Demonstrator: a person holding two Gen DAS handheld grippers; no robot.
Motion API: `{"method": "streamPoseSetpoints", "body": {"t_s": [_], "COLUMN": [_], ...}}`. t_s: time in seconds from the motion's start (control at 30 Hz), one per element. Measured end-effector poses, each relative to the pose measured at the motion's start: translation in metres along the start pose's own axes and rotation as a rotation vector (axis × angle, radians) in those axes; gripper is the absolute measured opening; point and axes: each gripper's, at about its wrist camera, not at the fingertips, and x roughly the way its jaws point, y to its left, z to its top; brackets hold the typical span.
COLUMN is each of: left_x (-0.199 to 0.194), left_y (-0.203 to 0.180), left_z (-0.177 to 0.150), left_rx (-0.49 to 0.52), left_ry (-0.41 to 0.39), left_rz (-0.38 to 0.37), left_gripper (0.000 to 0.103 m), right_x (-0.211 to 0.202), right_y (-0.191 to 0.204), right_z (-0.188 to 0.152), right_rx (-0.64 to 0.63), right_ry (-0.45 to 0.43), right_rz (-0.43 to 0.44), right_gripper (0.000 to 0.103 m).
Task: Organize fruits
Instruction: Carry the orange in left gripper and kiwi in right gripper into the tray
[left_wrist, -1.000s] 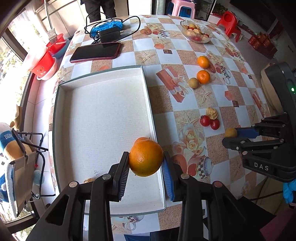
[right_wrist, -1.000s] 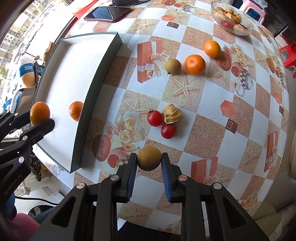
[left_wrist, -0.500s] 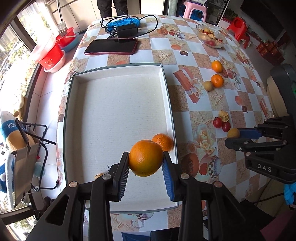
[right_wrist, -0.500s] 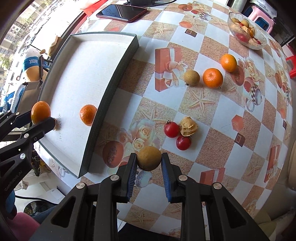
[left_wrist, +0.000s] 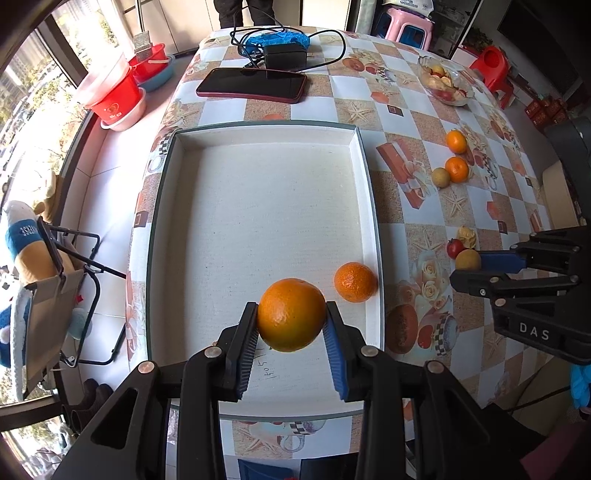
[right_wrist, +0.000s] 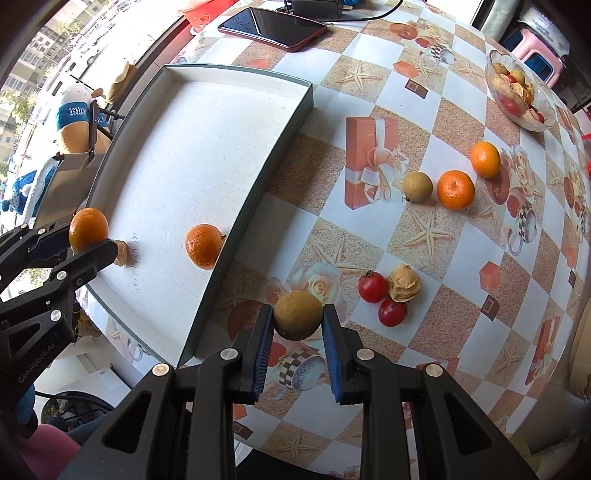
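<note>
My left gripper (left_wrist: 291, 317) is shut on a large orange (left_wrist: 291, 314) and holds it above the near end of the white tray (left_wrist: 364, 173). A smaller orange (left_wrist: 355, 282) lies in the tray by its right wall. My right gripper (right_wrist: 297, 320) is shut on a brown-green round fruit (right_wrist: 297, 319) above the tablecloth, just right of the tray's wall (right_wrist: 258, 192). On the table lie two oranges (right_wrist: 455, 189), a brown fruit (right_wrist: 417, 187), two red fruits (right_wrist: 373, 286) and a dry husk (right_wrist: 404, 283).
A glass bowl of fruit (left_wrist: 445, 83) stands at the far right. A phone (left_wrist: 253, 84), a charger and cables (left_wrist: 284, 55) lie beyond the tray. Red basins (left_wrist: 114, 92) sit off the table's left. A small beige scrap (right_wrist: 121, 253) lies in the tray.
Both grippers have pulled back and risen with their fruits, so more of the tray and table shows. The small orange in the tray has come out from behind the held orange.
</note>
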Motion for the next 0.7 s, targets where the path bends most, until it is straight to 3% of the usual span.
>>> {"method": "streamPoseSetpoints", "body": {"t_s": [0.7], "left_x": [0.003], "left_y": [0.045], "left_z": [-0.012], "left_rx": [-0.097], "left_ry": [0.016], "left_rz": [0.023], "left_gripper": [0.038], "right_x": [0.002], "right_y": [0.05], "right_z": [0.039], "right_rx": [-0.086], "right_ry": [-0.021], "right_rz": [0.027], "right_gripper": [0.028]}}
